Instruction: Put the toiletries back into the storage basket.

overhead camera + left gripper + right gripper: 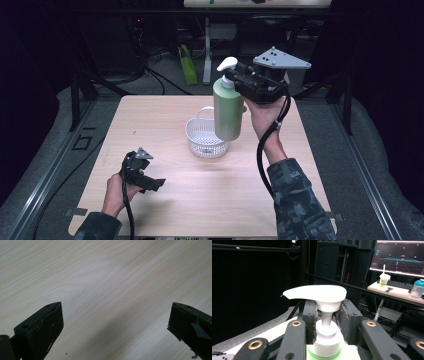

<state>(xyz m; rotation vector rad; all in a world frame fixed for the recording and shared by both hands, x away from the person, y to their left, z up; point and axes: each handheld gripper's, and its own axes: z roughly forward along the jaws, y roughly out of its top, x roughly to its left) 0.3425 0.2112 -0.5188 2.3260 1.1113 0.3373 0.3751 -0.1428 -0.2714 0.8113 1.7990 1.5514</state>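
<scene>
Nearest to me, at the front left of the table, my left gripper sits low in the person's left hand, just above the bare wood. Its jaws are spread wide with nothing between them, and its own camera sees plain tabletop beyond them.

Farther in, near the middle of the table, stands a small white basket with slotted walls and a handle at the back.

Above and just to the right of the basket, my right gripper holds a green pump bottle in the air. The jaws pinch the white collar at the bottle's neck, below the pump head, one jaw on each side. The body hangs free, its base level with the basket's rim and overlapping it from my viewpoint; I cannot tell whether they touch.

My worry is the grip. The hold is on a narrow, smooth neck, so I judge the hanging body could swing or slip down through the jaws. If it moves across low, the base could clip the light basket and tip or push it.

Beyond the table, a green object lies on the floor among cables, well clear. A monitor and cups sit on a far desk.
</scene>
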